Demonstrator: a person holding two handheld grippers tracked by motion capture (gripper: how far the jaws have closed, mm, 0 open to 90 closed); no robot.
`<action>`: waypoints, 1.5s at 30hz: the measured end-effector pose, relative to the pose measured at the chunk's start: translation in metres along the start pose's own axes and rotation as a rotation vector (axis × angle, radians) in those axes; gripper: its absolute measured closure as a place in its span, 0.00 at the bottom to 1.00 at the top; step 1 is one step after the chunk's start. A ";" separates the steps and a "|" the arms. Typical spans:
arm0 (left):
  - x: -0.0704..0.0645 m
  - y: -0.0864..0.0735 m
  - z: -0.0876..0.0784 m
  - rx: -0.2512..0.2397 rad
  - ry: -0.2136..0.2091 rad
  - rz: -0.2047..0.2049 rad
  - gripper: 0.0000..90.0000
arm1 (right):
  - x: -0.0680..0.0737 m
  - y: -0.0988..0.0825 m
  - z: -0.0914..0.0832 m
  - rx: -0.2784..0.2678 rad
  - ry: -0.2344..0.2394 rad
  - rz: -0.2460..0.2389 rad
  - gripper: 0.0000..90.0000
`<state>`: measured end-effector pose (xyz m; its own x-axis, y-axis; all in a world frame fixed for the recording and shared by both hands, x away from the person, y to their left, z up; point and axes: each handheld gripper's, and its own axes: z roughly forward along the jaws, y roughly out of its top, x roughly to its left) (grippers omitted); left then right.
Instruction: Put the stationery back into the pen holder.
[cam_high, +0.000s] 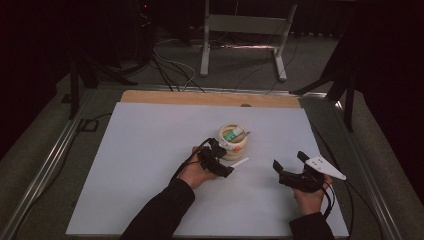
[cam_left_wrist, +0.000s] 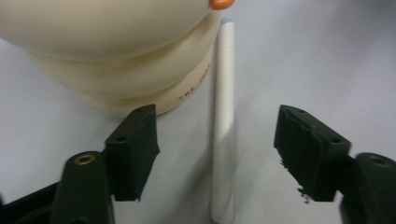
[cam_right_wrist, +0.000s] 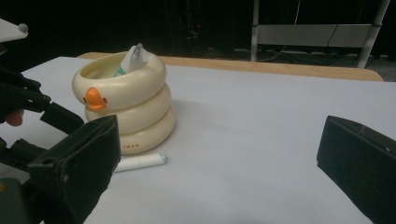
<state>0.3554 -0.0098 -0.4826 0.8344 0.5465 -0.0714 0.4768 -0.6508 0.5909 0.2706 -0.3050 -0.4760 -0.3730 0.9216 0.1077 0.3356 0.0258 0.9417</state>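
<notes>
Two open jaws straddling white tube (cam_left_wrist: 223, 130), duck holder (cam_left_wrist: 116, 51)

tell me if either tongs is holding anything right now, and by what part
Nothing is held. The left tongs are open, jaws either side of the white stick lying beside the cream duck holder, not touching it. The right tongs are open over bare table.

The room is dim and its background sinks to near black, while the white worktop (cam_high: 150, 150) is the brightest area. Soft light from above leaves faint shadows beside the cream duck-shaped holder (cam_right_wrist: 123, 105). The left gripper view is soft close up, with that holder blurred. Grain shows throughout.
</notes>
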 end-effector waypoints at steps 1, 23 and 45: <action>0.000 0.000 0.001 0.005 -0.004 0.006 0.38 | 0.000 0.000 0.000 0.000 0.000 0.000 0.00; -0.004 0.003 0.024 0.044 -0.053 0.029 0.59 | 0.000 0.000 0.000 -0.001 0.000 0.001 0.00; -0.011 0.014 0.034 0.103 0.026 0.119 0.88 | 0.001 0.000 0.000 0.003 0.003 -0.003 0.00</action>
<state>0.3621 -0.0431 -0.5011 0.8798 0.4751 0.0156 0.4021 -0.7614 0.5085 0.2706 -0.3040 -0.4761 -0.3769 0.9202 0.1058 0.3369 0.0298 0.9411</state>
